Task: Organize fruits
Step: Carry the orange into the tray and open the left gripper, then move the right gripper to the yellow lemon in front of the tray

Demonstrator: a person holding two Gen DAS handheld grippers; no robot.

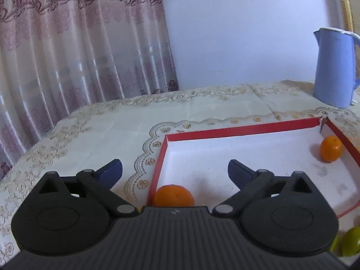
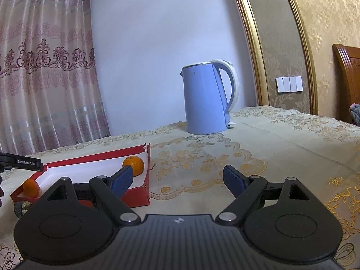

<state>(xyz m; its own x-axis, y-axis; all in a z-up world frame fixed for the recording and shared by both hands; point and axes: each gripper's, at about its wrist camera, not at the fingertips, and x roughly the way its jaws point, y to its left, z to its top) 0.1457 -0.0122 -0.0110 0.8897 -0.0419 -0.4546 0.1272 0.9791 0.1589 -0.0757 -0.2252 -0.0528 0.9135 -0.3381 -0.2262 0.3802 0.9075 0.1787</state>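
A shallow red box (image 1: 243,128) with a white floor lies on the table; it also shows in the right wrist view (image 2: 90,157). Two oranges lie in it: one (image 1: 174,195) at the near left corner, just under my left gripper (image 1: 175,171), and one (image 1: 331,148) at the far right corner. In the right wrist view they show as the near orange (image 2: 31,187) and the far orange (image 2: 133,165). My left gripper is open and empty above the box. My right gripper (image 2: 177,180) is open and empty over the tablecloth, right of the box. A green fruit (image 1: 349,241) lies outside the box at the lower right.
A blue electric kettle (image 2: 205,99) stands at the back of the table, also in the left wrist view (image 1: 333,67). An embroidered cream tablecloth (image 2: 281,139) covers the table. Curtains (image 1: 67,56) hang behind on the left. A dark round object (image 2: 21,207) lies under the box's near corner.
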